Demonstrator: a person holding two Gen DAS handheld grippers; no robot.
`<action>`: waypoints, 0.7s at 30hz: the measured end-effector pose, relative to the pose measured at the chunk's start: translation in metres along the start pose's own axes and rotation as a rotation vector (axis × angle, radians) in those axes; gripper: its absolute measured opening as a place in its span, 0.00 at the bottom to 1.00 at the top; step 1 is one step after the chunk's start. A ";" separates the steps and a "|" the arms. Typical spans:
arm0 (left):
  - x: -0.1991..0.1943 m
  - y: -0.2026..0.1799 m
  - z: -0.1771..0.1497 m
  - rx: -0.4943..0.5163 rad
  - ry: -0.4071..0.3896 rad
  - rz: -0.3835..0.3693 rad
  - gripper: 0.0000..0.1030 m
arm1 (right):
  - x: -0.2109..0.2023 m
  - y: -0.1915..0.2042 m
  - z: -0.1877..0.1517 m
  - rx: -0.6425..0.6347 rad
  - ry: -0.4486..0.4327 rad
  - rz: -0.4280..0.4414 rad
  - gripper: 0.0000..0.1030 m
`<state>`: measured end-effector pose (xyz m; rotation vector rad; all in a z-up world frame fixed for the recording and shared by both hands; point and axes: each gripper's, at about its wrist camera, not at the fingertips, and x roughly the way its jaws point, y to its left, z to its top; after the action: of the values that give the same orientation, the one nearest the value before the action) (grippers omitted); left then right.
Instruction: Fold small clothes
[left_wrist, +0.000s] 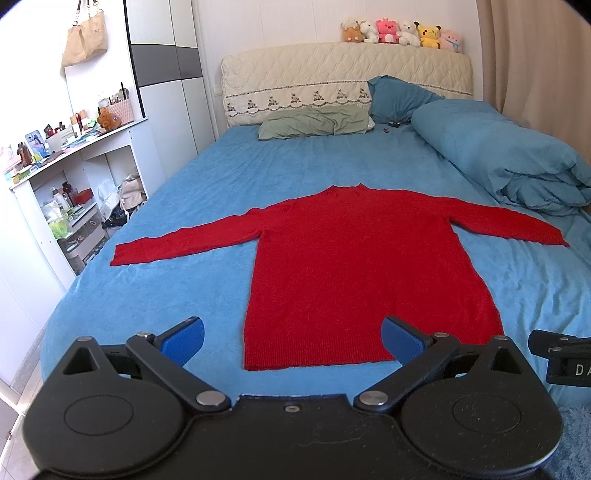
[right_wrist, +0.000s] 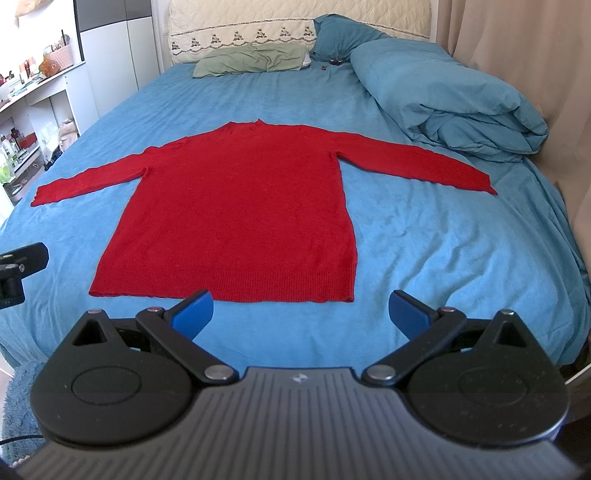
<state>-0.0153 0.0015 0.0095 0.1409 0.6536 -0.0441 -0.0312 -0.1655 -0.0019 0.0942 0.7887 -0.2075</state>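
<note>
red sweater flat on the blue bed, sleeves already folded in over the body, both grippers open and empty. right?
Not quite: the red sweater's sleeves are spread straight out to both sides, as the right wrist view shows. The rest holds: it lies flat on the blue bed, left gripper and right gripper open and empty.

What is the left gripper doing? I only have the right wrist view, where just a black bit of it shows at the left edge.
Observer: The left gripper is open and empty, pointed at the hem of the red sweater.
Operator: The top of the headboard is cut off for me. Is anything up there?
Observer: A row of plush toys sits along the top of the headboard.
Operator: Is anything hanging near the wardrobe?
Observer: A beige handbag hangs just left of the wardrobe.
</note>
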 end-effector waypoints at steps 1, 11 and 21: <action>0.000 0.000 0.000 0.000 -0.001 0.000 1.00 | 0.000 0.001 0.000 -0.002 -0.001 -0.001 1.00; -0.002 0.000 0.000 0.002 -0.003 0.000 1.00 | -0.003 0.006 0.001 -0.003 -0.006 0.002 1.00; -0.004 -0.002 0.001 0.001 -0.007 0.002 1.00 | -0.004 0.007 0.002 -0.002 -0.010 0.003 1.00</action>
<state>-0.0177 -0.0004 0.0126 0.1422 0.6463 -0.0433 -0.0306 -0.1588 0.0026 0.0922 0.7785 -0.2039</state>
